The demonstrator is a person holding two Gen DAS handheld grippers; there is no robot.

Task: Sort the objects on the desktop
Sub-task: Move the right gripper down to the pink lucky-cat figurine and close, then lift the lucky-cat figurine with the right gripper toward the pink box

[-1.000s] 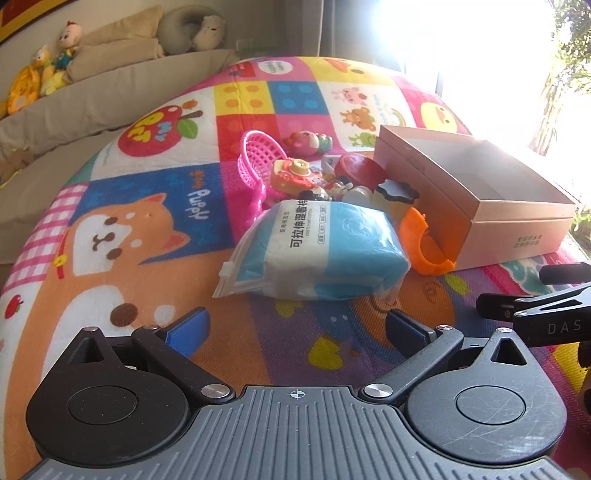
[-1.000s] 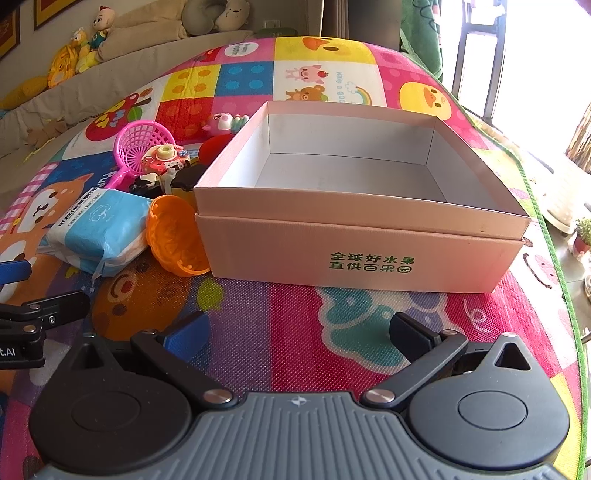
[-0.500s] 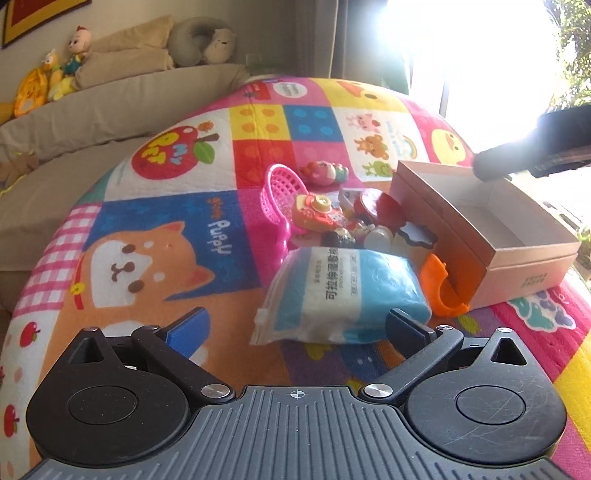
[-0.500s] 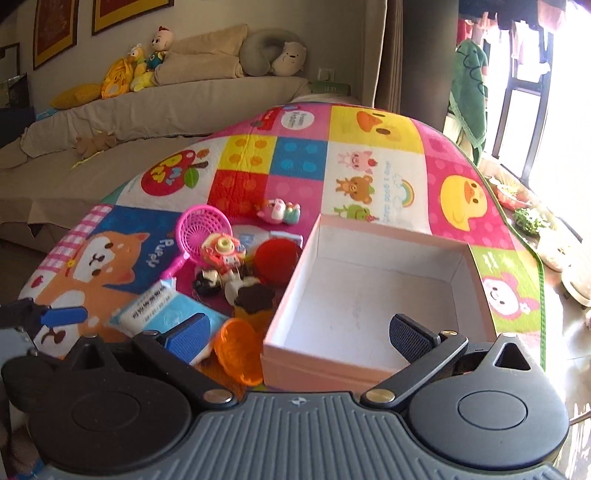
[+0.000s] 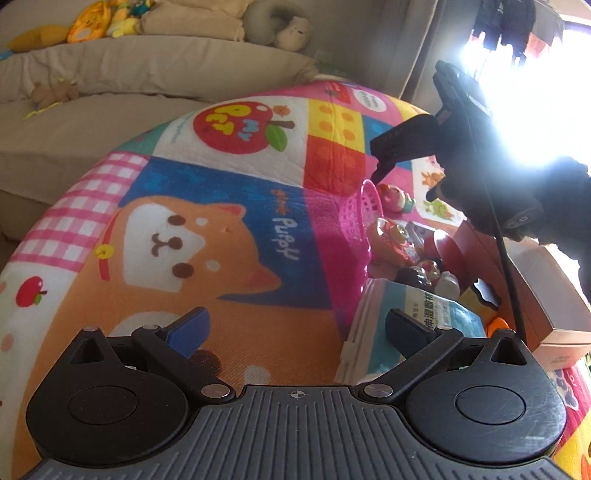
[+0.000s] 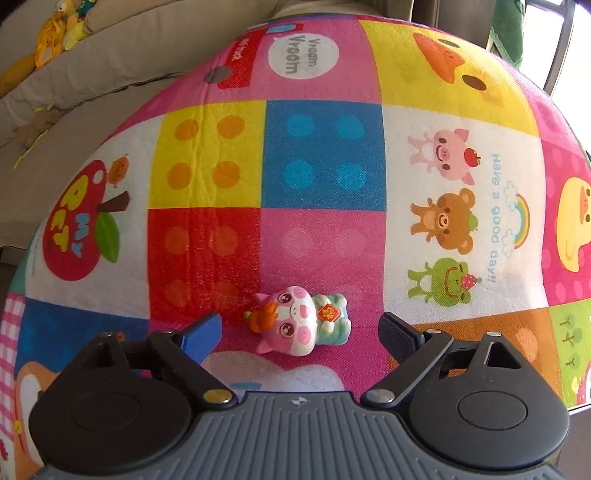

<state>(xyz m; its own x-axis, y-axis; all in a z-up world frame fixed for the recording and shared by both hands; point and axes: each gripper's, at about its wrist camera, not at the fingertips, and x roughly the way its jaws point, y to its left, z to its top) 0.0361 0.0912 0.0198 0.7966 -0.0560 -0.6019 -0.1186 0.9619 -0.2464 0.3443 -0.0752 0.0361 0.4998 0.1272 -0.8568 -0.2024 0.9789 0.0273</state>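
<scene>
A pink pig figurine (image 6: 301, 322) lies on its side on the colourful play mat (image 6: 321, 155). My right gripper (image 6: 301, 332) is open above it, one finger on each side, not touching. In the left wrist view the figurine (image 5: 397, 197) lies beyond a pink basket (image 5: 360, 218), with the right gripper's dark body (image 5: 461, 122) hovering over it. My left gripper (image 5: 295, 328) is open and empty, held back over the mat. A blue wipes pack (image 5: 417, 325), toys (image 5: 395, 240) and an open pink cardboard box (image 5: 554, 295) lie at the right.
A beige sofa (image 5: 110, 85) with cushions and plush toys (image 5: 103, 22) runs behind the mat. An orange cup (image 5: 496, 325) sits by the box. Strong glare from a window fills the upper right of the left wrist view.
My right gripper has risen and swung forward from in front of the box to above the pig figurine. My left gripper has drawn back and turned left, away from the wipes pack.
</scene>
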